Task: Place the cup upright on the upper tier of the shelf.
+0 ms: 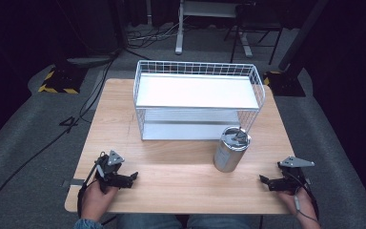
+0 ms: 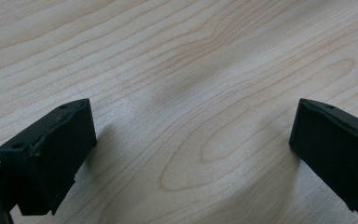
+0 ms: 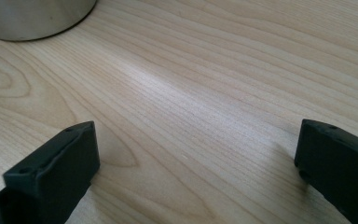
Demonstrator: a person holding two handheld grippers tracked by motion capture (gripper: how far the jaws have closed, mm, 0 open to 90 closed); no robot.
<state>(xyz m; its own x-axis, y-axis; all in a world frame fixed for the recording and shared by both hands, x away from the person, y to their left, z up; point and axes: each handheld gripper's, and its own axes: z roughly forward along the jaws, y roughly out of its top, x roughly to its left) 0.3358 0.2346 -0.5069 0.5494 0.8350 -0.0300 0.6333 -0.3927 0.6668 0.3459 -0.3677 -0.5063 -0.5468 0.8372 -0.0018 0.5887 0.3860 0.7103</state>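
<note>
Steel canister (image 1: 231, 149), white wire rack (image 1: 198, 101) behind

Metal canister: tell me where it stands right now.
In the high view the metal canister stands upright on the wooden table, right of centre, just before the white wire rack, nearer the right gripper.

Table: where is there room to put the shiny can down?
Bare wood lies between the left gripper and the metal canister, and left of the wire shelf basket. It is crowded where canister meets basket; the table is tight there.
</note>
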